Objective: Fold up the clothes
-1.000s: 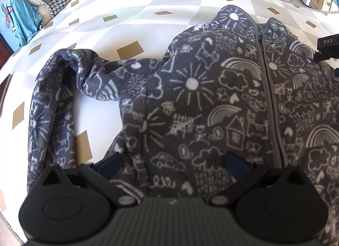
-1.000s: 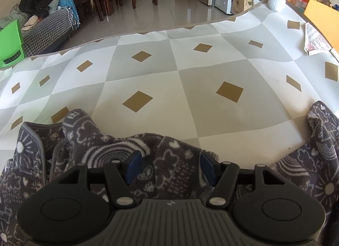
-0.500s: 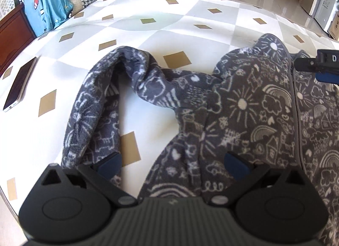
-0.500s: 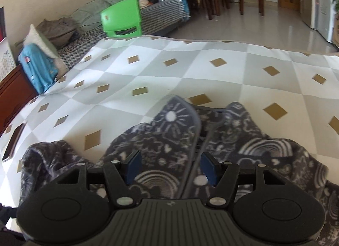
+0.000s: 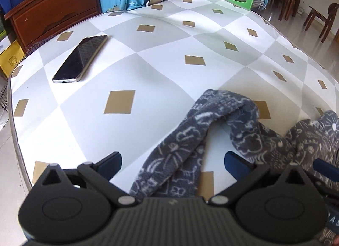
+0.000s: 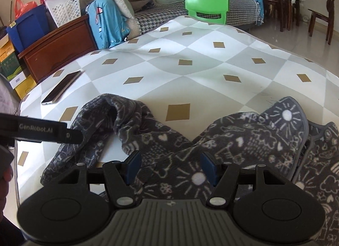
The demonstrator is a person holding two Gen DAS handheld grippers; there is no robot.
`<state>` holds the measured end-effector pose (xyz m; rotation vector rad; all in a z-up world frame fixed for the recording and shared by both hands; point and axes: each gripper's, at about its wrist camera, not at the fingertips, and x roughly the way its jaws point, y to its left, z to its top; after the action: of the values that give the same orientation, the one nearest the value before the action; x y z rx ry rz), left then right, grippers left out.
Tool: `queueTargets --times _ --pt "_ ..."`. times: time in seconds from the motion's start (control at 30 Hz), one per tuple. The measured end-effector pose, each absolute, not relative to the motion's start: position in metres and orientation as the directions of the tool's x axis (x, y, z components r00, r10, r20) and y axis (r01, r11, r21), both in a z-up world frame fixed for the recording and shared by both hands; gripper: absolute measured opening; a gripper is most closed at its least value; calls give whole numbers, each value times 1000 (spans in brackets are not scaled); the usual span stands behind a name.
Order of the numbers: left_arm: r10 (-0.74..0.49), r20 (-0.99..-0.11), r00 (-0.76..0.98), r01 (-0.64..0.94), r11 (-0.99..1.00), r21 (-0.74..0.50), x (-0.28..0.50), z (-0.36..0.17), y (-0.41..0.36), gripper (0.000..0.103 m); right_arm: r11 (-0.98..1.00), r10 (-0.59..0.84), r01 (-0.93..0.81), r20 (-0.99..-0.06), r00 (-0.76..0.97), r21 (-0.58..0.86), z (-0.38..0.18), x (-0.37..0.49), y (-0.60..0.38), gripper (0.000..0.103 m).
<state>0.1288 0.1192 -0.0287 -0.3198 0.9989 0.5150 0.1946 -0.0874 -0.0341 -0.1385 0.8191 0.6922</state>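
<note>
- Both tools had swung leftward across the garment since a second before: the left tool [image 5: 172,159], then over the jacket's body, now hung over its sleeve [image 5: 188,146], and the phone [image 5: 81,58] had come into its view.
- Left tool's jaws stood spread wide, the sleeve lying loose between them, nothing pinched.
- Right tool [image 6: 170,167] was also spread, hovering above the fleece jacket [image 6: 243,140] with no fabric nipped.
- That jacket lay rumpled on the counter [image 5: 159,72], sleeve looped out toward the phone.
- To my eye the sleeve wanted gripping near its cuff, then laying flat across the body.
- Plenty of bare counter lay beyond; the phone sat near the left edge, well apart from the sleeve.
</note>
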Motion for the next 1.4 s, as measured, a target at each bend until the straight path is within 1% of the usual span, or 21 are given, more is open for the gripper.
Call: queueTargets --times 0.13,0.4,0.57,0.67,0.9,0.93,0.97,1.0,1.03,1.07,1.1,1.27,1.4 --pt "286 -860 423 -574 819 -10 126 -28 127 103 739 519 -669 -705 484 85 -39 185 -66 62" --pt "278 -857 434 -608 793 -50 122 -17 138 103 683 536 -730 -691 485 18 -44 181 -28 62" --pt "262 -864 431 -621 781 -73 121 -16 143 103 689 545 -724 -690 476 45 -49 190 -19 62" --pt "253 -863 438 -624 776 -89 120 -14 144 103 688 543 -725 -689 480 36 -52 193 -16 62" --pt "266 -852 451 -647 755 -108 118 -7 151 103 692 558 -720 -671 488 51 -56 205 2 61" --pt "263 -852 452 -652 750 -113 118 -6 152 103 693 561 -719 -671 485 59 -57 208 5 60" --pt "262 -853 452 -654 747 -117 118 -6 152 103 695 564 -715 -670 482 71 -58 210 7 54" --pt "261 -852 453 -656 745 -120 118 -6 153 103 700 566 -709 -670 480 83 -59 211 9 44" --pt "260 -851 456 -654 747 -122 118 -5 152 103 709 565 -700 -668 485 92 -59 213 9 38" --pt "260 -850 459 -652 748 -123 119 -4 151 103 712 571 -695 -660 487 103 -58 212 9 26" --pt "263 -847 461 -650 750 -121 119 -3 150 103 715 578 -690 -653 490 115 -57 211 8 17" --pt "283 -837 469 -647 755 -107 119 0 148 103 631 654 -759 -635 410 159 -53 189 5 15" --pt "274 -849 452 -644 759 -98 120 -6 147 103 581 659 -792 -680 323 187 -70 172 1 17"
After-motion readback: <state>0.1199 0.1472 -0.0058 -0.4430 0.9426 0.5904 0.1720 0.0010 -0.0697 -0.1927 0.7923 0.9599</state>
